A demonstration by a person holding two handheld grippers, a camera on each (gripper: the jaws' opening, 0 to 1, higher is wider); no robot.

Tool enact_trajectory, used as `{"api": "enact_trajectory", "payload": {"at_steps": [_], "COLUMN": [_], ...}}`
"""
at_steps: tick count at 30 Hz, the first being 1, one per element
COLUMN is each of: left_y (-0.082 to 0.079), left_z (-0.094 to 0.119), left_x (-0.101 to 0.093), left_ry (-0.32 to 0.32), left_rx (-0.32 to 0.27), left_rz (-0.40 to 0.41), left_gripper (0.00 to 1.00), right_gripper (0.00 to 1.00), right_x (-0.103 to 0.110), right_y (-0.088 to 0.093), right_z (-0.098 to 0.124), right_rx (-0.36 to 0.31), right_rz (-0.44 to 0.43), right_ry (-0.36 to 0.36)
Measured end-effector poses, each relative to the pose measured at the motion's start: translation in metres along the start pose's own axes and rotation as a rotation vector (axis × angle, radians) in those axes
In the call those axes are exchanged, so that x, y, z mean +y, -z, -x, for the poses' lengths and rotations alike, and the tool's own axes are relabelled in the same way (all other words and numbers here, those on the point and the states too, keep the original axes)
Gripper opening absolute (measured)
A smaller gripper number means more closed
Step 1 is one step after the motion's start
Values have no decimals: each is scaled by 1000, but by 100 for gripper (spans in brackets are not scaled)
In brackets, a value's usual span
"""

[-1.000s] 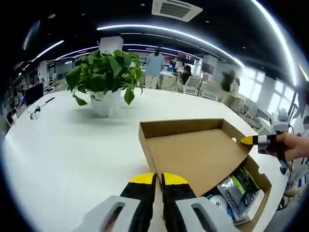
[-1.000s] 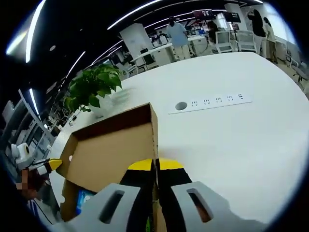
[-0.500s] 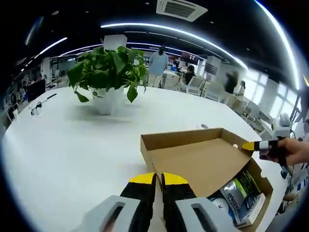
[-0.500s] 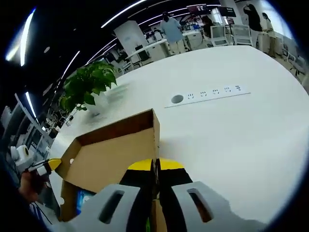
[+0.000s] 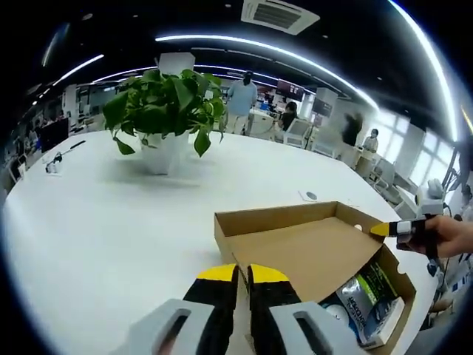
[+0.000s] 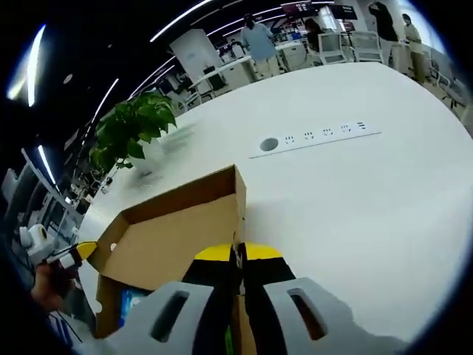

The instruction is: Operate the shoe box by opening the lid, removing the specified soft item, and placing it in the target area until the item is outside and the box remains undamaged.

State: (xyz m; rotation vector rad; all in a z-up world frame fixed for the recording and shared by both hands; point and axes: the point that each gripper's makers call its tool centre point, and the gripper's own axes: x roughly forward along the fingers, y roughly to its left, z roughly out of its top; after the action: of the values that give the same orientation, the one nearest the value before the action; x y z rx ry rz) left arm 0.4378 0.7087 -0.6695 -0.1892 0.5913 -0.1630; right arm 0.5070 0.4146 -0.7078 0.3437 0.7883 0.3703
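One shoe box (image 5: 392, 292) sits open on the white tabletop (image 5: 103, 222), its single cardboard lid (image 5: 295, 244) raised and tilted back. Two grippers work the lid from opposite edges. Left gripper (image 5: 242, 275): jaws pressed together, yellow tips at the lid's near edge; whether the cardboard is pinched between them can't be told. Right gripper (image 6: 238, 254): jaws clamped on the lid edge, which runs straight into the slit between the tips. In the left gripper view it reaches in from the right, held in a person's hand (image 5: 452, 235), tip at the lid's far corner. Soft packaged items (image 5: 362, 303) lie inside the box, under the lid; count unclear. One potted plant (image 5: 164, 111) stands well behind the box. One power strip (image 6: 318, 136) is set flush in the tabletop.
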Motion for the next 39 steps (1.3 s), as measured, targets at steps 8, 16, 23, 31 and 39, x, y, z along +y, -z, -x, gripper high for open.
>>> {"api": "enact_trajectory", "payload": {"at_steps": [8, 16, 23, 31, 39], "left_y": [1, 7, 14, 21, 24], "left_z": [3, 14, 32, 60, 77], "left_x": [-2, -5, -12, -27, -53], "left_ry": [11, 16, 35, 51, 75], "left_rx": [-1, 3, -20, -54, -74], "left_rz": [-26, -29, 25, 73, 82], "left_gripper": [2, 4, 6, 5, 5], "right_gripper": [2, 1, 3, 9, 10], "right_x": [-2, 0, -2, -2, -5], "right_y": [6, 8, 13, 25, 50], "right_z": [8, 20, 34, 58, 77], "right_rx": [-3, -22, -40, -95, -88], "right_rz": [-22, -25, -27, -32, -6], "right_ry": [-2, -17, -30, -70, -99]}}
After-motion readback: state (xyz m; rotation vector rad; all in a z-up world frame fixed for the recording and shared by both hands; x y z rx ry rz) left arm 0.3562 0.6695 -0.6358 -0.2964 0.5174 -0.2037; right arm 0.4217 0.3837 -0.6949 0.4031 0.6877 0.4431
